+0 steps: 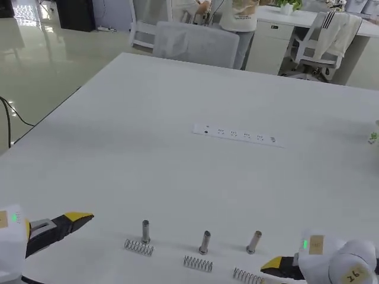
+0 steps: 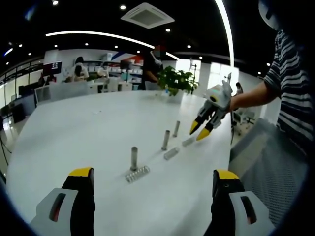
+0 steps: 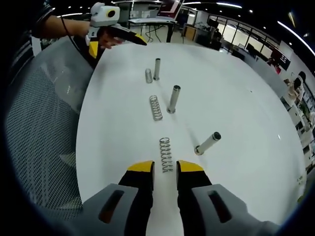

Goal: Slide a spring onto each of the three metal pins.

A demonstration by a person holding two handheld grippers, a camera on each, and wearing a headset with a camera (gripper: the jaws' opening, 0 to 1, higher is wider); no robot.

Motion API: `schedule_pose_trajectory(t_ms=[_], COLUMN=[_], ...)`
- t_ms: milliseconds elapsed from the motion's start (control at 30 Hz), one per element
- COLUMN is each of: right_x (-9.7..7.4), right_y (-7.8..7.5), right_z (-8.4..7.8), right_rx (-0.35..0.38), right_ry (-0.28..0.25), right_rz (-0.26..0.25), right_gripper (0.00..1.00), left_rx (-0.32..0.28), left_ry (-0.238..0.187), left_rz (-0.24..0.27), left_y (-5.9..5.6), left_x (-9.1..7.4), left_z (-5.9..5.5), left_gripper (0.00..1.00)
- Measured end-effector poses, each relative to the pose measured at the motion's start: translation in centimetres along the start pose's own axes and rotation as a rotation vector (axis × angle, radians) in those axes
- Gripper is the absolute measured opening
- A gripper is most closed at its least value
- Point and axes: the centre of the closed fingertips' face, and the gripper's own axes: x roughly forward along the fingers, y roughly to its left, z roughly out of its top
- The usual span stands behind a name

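Just ahead of the right tongs (image 3: 165, 166), jaws narrowly parted astride its near end, apparently for pickup: one coiled steel-wire spring (image 3: 166, 152) flat on white tabletop (image 3: 246, 98) beside its silver metal pin (image 3: 207, 143); left tongs (image 2: 153, 174) wide open, held clear.

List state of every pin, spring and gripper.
left pin: upright, bare
middle pin: upright, bare
right pin: upright, bare
left spring: flat on table, loose
middle spring: flat on table, loose
right spring: flat on table, not gripped
left gripper: open wide, empty
right gripper: slightly open, tips straddle right spring's end
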Motion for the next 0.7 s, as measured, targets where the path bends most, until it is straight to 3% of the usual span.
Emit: schedule_pose_trajectory(t_ms=[700], right_x=[1.3], right_y=[0.2], right_z=[-0.8], right_rx=[-0.065], right_ry=[0.074], right_rz=[0.044], right_gripper=[0.11], left_rx=[-0.011], left_ry=[0.007], left_rz=[0.012], left_y=[0.1], left_x=[-0.5], left_z=[-0.7], left_gripper=[0.97])
